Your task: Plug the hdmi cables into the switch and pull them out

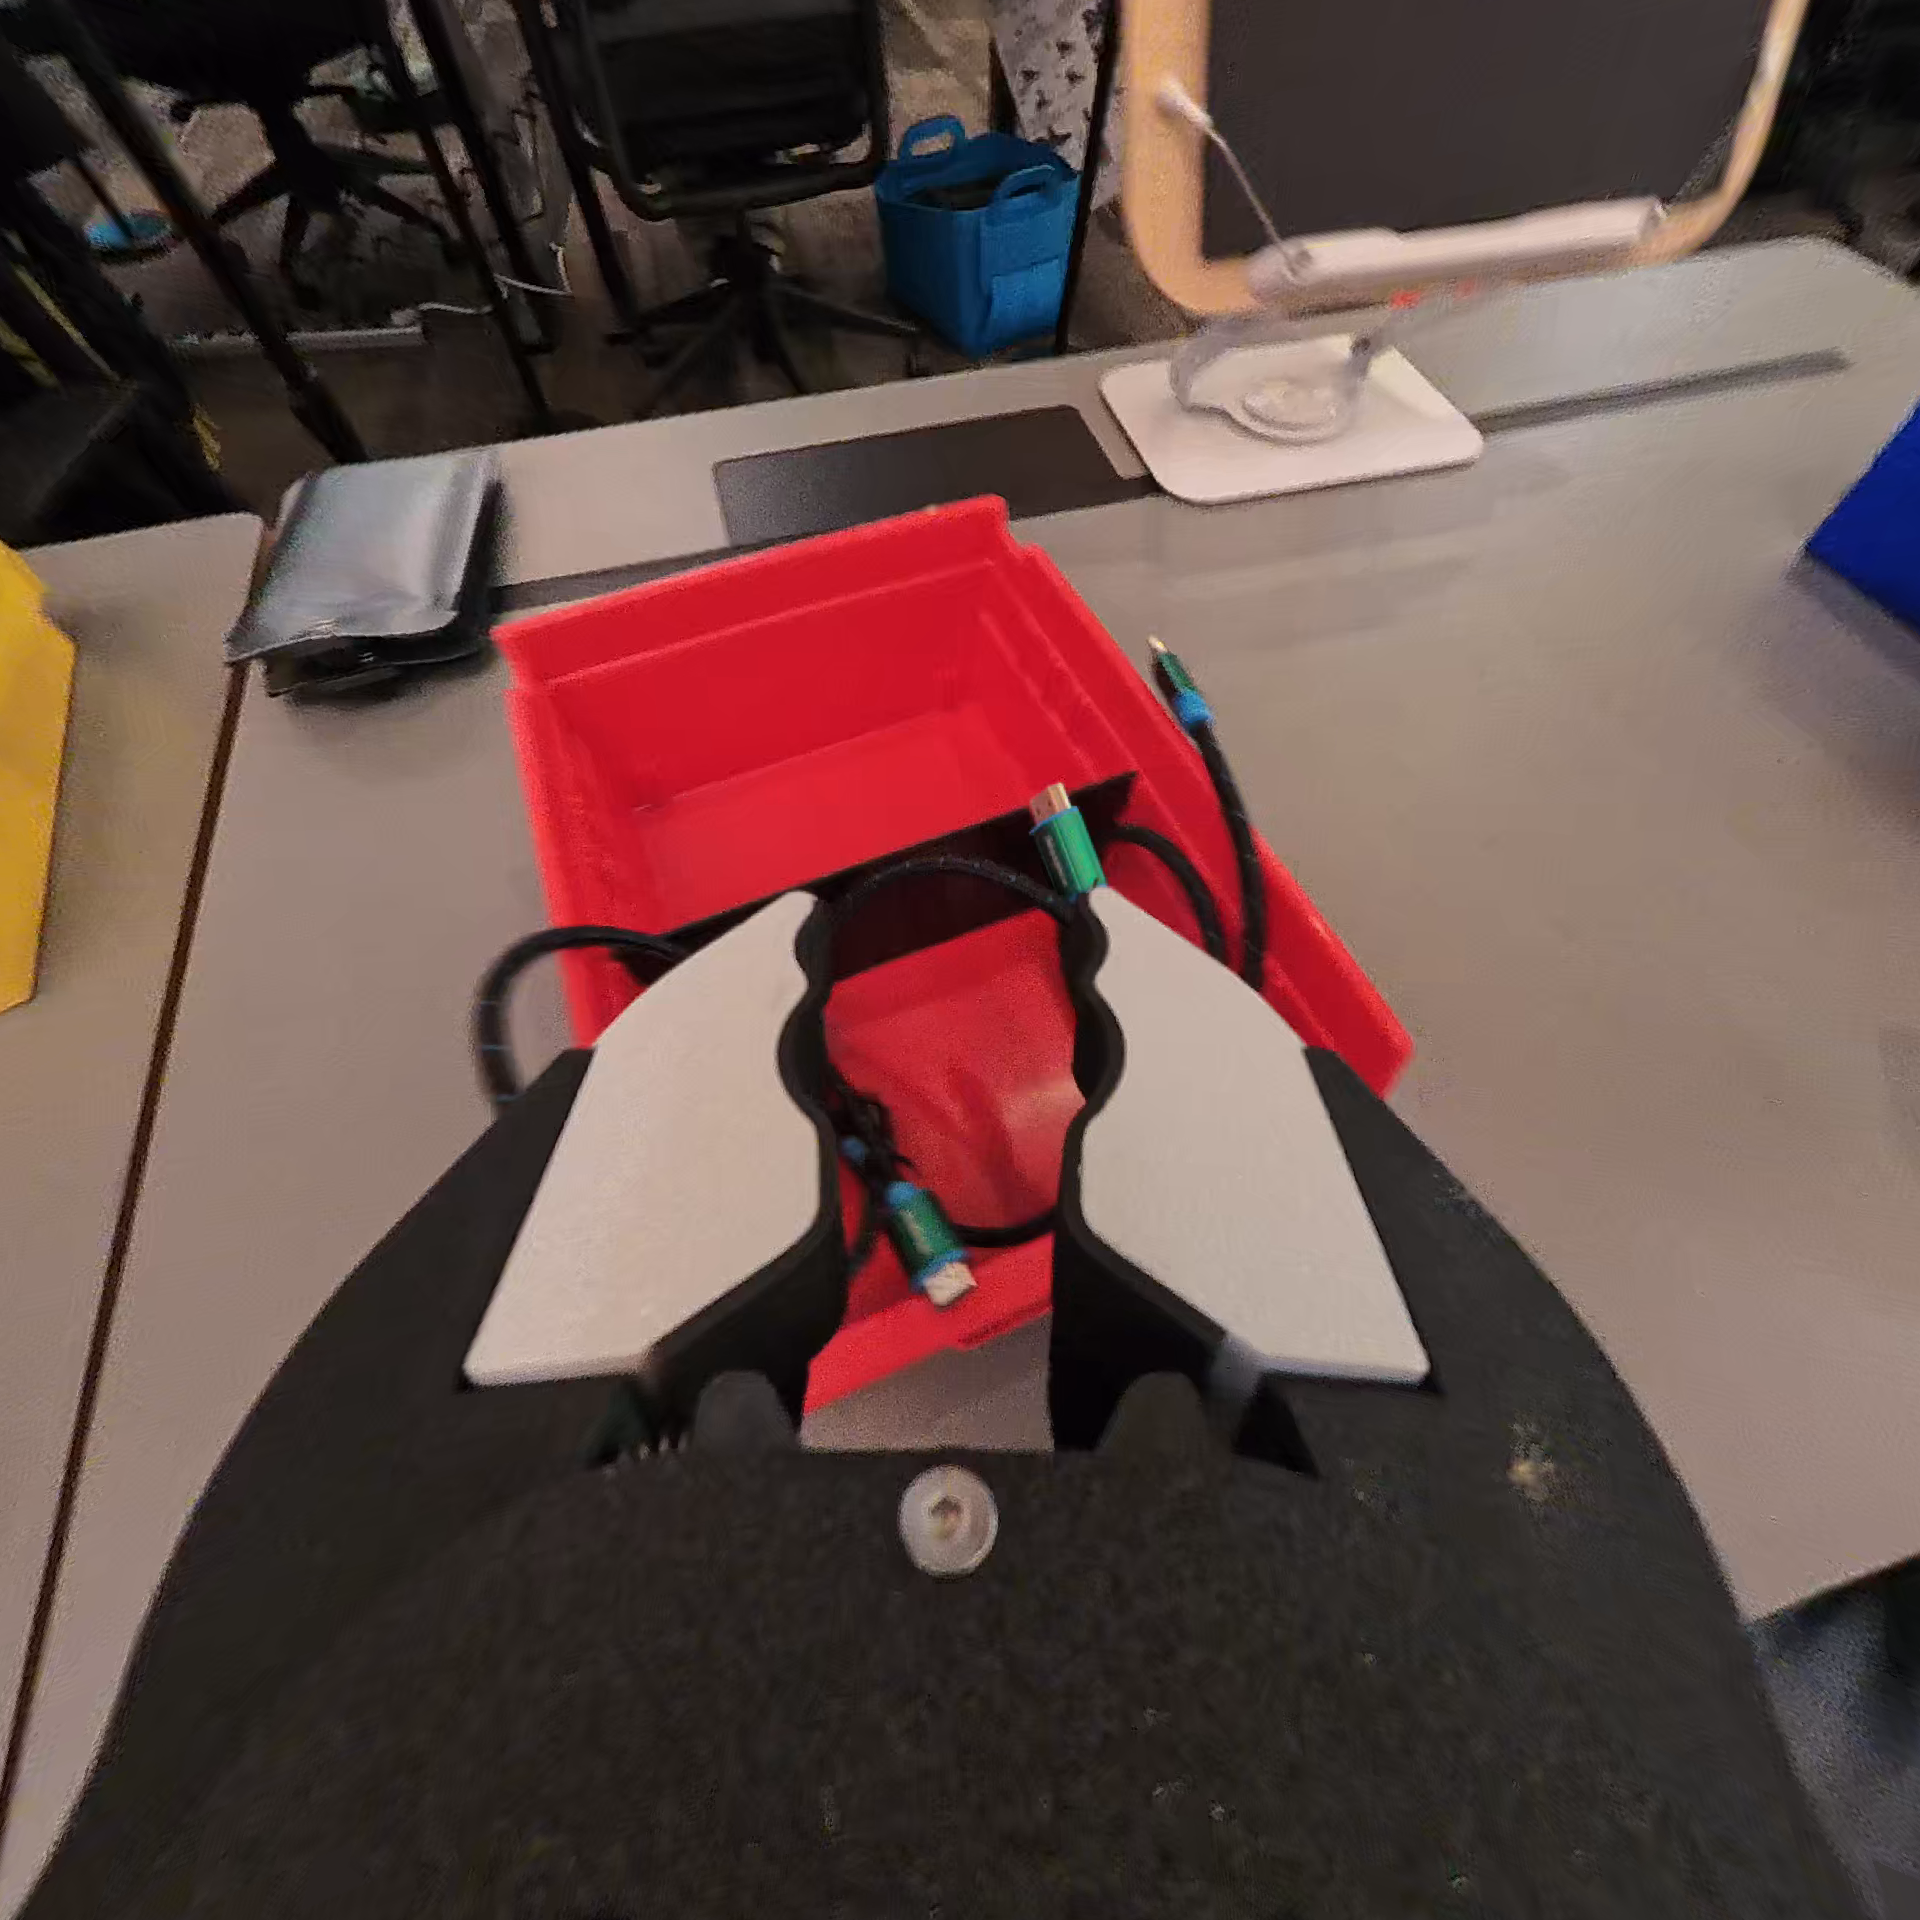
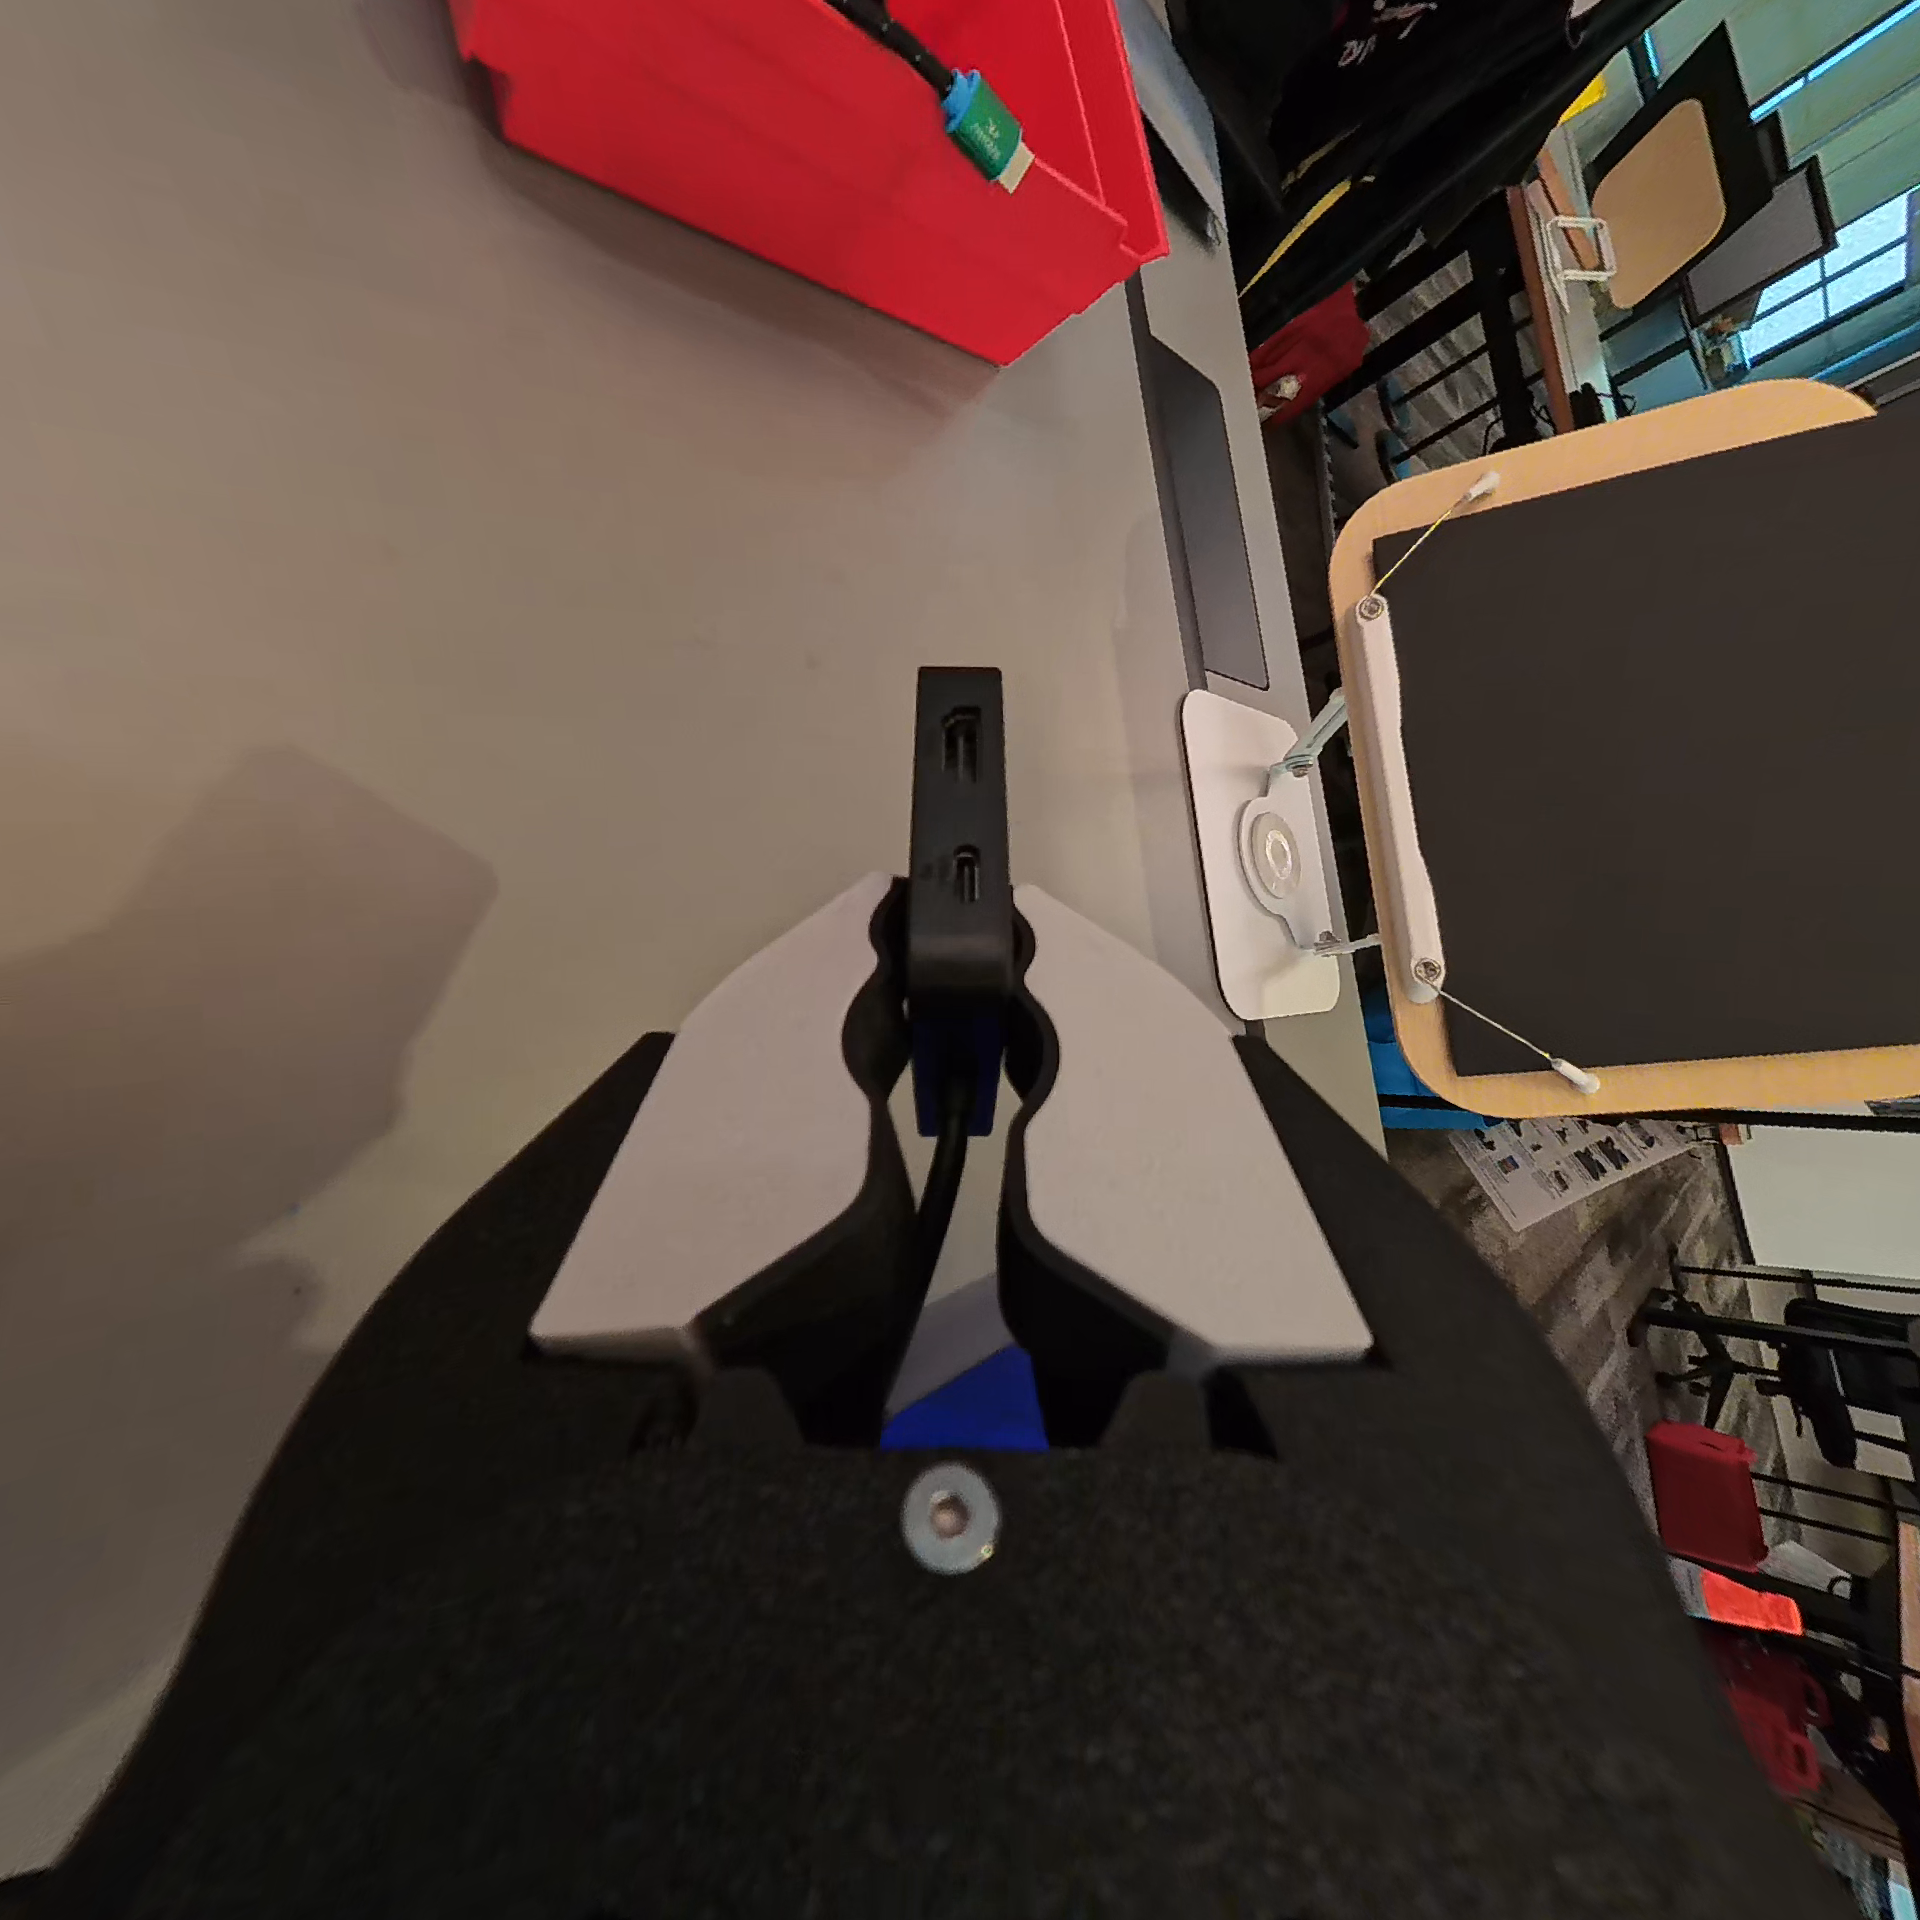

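My left gripper [image 1: 951,914] hangs over the near end of the red bin [image 1: 727,717], fingers spread wide and gripping nothing. Between them I see one green HDMI plug [image 1: 928,1242] lying at the bin's near lip, its braided black cable [image 1: 1039,904] looping back across the bin. A second green plug [image 1: 1062,840] sits propped just beyond my right fingertip [image 1: 1164,997], near the bin's right wall. A third plug with a blue collar [image 1: 1179,686] lies on the grey table [image 1: 1558,831] just right of the bin, its cable trailing back toward the bin's near right side.

My right gripper [image 2: 956,914] is rolled on its side and pinches the black HDMI switch [image 2: 958,821] by its near end, the fingers pressed against both of its flat faces. The switch sticks out forward past the fingertips, held above the table, with two empty ports facing the camera along its narrow edge. A black lead [image 2: 940,1164] runs from its rear back between the fingers. In this view the red bin sits well apart at the top, one green plug [image 2: 987,130] resting at its edge.
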### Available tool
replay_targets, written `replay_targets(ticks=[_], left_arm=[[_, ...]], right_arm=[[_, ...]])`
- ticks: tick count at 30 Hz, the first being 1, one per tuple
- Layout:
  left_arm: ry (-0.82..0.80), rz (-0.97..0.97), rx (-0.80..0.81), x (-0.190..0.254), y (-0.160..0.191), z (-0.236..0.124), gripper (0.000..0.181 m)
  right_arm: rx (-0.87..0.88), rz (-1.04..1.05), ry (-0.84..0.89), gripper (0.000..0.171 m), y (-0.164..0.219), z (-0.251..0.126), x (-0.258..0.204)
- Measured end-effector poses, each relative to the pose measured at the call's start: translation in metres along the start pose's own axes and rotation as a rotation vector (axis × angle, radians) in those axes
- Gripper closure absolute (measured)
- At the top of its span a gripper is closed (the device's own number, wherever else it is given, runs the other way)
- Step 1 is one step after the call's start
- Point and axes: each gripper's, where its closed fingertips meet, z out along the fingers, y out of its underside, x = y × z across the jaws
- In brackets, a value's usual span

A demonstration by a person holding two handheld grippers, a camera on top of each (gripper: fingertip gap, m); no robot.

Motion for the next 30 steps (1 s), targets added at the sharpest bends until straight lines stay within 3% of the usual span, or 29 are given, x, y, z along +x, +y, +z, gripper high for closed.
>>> replay_targets(ticks=[5, 10, 16, 20, 24, 26, 30], left_arm=[[-0.075, 0.185, -0.111, 0.052, 0.048, 0.018, 0.137], [0.154, 0.202, -0.249, 0.083, 0.074, 0.044, 0.132], [0.402, 0.288, -0.567, 0.067, 0.098, 0.062, 0.125], [0.552, 0.189, -0.731, 0.067, 0.107, 0.066, 0.124], [0.749, -0.001, -0.785, 0.086, 0.113, 0.072, 0.122], [0.749, -0.039, -0.789, 0.083, 0.118, 0.077, 0.145], [0.749, -0.030, -0.703, 0.079, 0.111, 0.072, 0.151]], right_arm=[[0.002, 0.004, -0.008, 0.157, 0.002, 0.002, -0.001], [0.001, 0.007, -0.010, 0.157, 0.004, 0.002, -0.001], [-0.001, 0.011, -0.007, 0.157, 0.006, 0.000, 0.000], [-0.002, 0.015, -0.010, 0.157, 0.006, 0.000, 0.000], [-0.010, 0.013, -0.019, 0.156, 0.007, 0.003, -0.002], [-0.012, 0.011, -0.020, 0.156, 0.008, 0.004, -0.002], [-0.010, 0.019, -0.015, 0.156, 0.009, 0.001, 0.000]])
